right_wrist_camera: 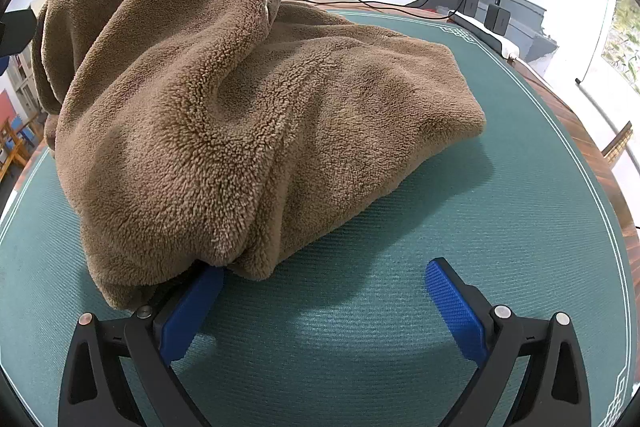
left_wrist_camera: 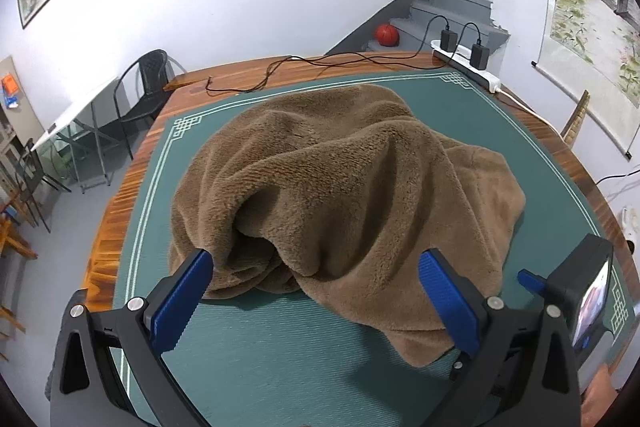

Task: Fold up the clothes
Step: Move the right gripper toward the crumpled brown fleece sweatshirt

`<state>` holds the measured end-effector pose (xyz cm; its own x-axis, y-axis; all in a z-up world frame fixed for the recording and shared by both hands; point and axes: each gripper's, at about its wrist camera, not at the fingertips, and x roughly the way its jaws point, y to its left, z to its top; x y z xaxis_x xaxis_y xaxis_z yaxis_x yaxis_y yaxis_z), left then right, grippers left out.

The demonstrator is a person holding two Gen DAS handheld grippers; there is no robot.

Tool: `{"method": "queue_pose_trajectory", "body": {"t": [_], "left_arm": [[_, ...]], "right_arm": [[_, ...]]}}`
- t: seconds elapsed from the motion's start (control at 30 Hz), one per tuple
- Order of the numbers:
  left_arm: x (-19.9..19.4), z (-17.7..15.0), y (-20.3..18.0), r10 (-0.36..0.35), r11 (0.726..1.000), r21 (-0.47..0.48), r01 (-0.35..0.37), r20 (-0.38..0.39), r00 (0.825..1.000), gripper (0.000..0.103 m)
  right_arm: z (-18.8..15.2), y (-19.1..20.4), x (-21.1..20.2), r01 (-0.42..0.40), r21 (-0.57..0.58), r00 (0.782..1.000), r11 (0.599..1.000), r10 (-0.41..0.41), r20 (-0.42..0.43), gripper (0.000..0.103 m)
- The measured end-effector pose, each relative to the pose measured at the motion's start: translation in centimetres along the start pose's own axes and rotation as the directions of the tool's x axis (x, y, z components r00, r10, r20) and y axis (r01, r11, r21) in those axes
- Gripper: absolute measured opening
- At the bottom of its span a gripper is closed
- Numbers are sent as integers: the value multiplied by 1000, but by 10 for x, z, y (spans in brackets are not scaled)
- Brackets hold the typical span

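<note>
A brown fleece garment (left_wrist_camera: 340,183) lies crumpled in a heap on the green mat (left_wrist_camera: 280,359). It also fills the right wrist view (right_wrist_camera: 224,115). My left gripper (left_wrist_camera: 316,261) is open, its blue fingers spread on either side of the garment's near folds, above the mat. My right gripper (right_wrist_camera: 324,271) is open, low over the mat; its left finger (right_wrist_camera: 196,307) touches the garment's near hem, its right finger (right_wrist_camera: 452,303) is over bare mat. The right gripper also shows at the lower right of the left wrist view (left_wrist_camera: 576,291).
The mat covers a wooden table (left_wrist_camera: 120,195). A white power strip (left_wrist_camera: 468,65) with black adapters and cables lies along the far edge. Black chairs (left_wrist_camera: 144,91) and a folding table stand to the left. A red ball (left_wrist_camera: 387,35) sits on grey stairs.
</note>
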<state>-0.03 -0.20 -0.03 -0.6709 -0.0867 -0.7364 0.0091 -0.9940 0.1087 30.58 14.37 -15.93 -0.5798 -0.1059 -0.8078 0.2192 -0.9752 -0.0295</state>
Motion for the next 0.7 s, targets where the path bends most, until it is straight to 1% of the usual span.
{"method": "queue_pose_trajectory", "body": {"t": [0.3, 0.4, 0.47, 0.7], "left_arm": [[7, -1, 22, 0, 996, -88, -1, -16, 1000, 103], [-2, -5, 18, 35, 995, -90, -36, -13, 999, 103], [4, -9, 26, 29, 995, -100, -31, -23, 999, 103], [13, -8, 34, 22, 993, -119, -28, -51, 998, 103]], "right_arm": [[-1, 1, 1, 3, -2, 1000, 1000, -3, 0, 102], [-1, 1, 2, 4, -2, 1000, 1000, -4, 0, 103], [-1, 1, 2, 4, -3, 1000, 1000, -4, -1, 102], [-1, 2, 0, 8, 0, 1000, 1000, -8, -1, 102]]}}
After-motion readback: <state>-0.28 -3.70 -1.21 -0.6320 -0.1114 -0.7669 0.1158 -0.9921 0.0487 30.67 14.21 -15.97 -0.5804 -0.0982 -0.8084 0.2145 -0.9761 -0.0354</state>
